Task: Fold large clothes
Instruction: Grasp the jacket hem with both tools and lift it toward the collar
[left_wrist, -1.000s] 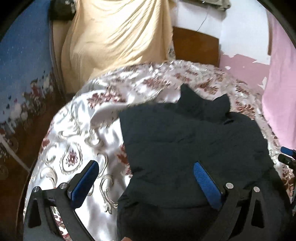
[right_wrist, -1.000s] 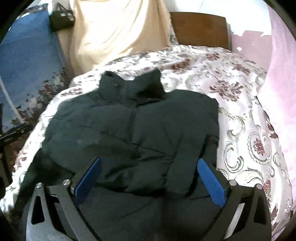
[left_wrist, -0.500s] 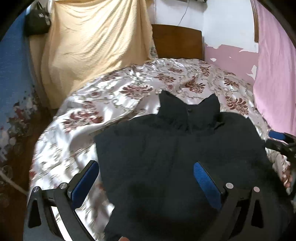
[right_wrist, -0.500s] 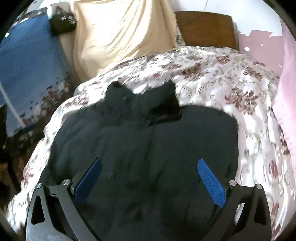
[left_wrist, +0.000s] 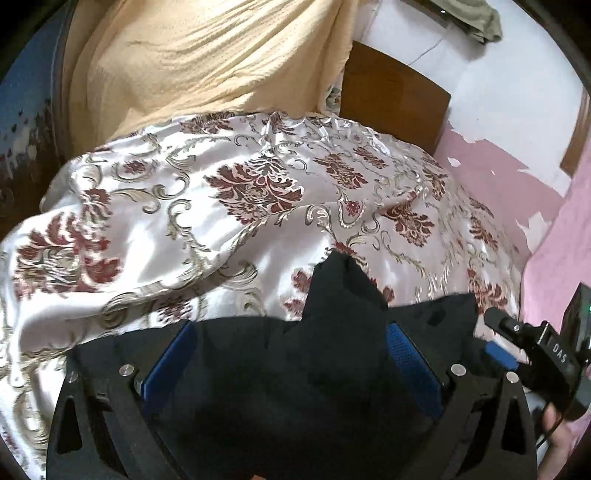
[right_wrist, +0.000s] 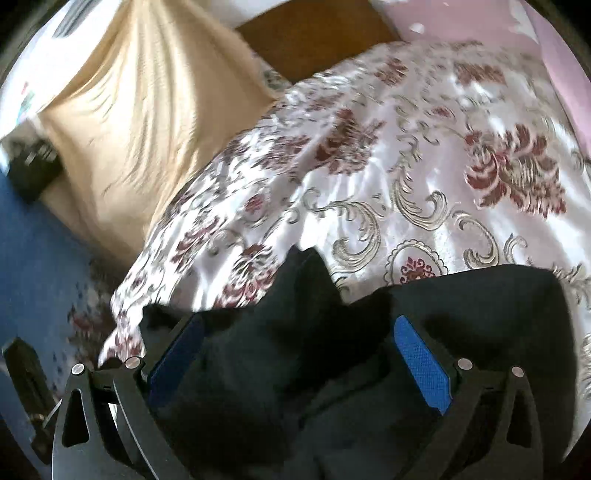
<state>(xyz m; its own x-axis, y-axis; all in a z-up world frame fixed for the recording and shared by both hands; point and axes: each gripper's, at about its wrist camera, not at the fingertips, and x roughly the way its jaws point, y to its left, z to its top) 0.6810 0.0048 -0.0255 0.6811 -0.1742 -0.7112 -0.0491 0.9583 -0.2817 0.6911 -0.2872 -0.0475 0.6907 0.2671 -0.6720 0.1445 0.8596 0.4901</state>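
A large black padded jacket (left_wrist: 295, 387) lies flat on the floral satin bedspread (left_wrist: 177, 221), its collar pointing to the far side. It also fills the low part of the right wrist view (right_wrist: 314, 369). My left gripper (left_wrist: 291, 354) is open, low over the jacket's upper part, a blue pad on each side of the collar. My right gripper (right_wrist: 299, 350) is open too, just over the jacket near its collar and shoulder. The right gripper's body (left_wrist: 546, 354) shows at the right edge of the left wrist view. Neither holds cloth.
A beige cloth (left_wrist: 207, 62) hangs at the bed's far left. A wooden headboard (left_wrist: 391, 99) stands behind the bed. A pink wall (left_wrist: 554, 229) runs along the right. A blue patterned cloth (right_wrist: 40, 258) hangs at the left, with a dark bag (right_wrist: 33, 170) above it.
Both grippers have moved forward and down over the jacket toward its collar. The jacket now fills only the low part of each view. Both stay open.
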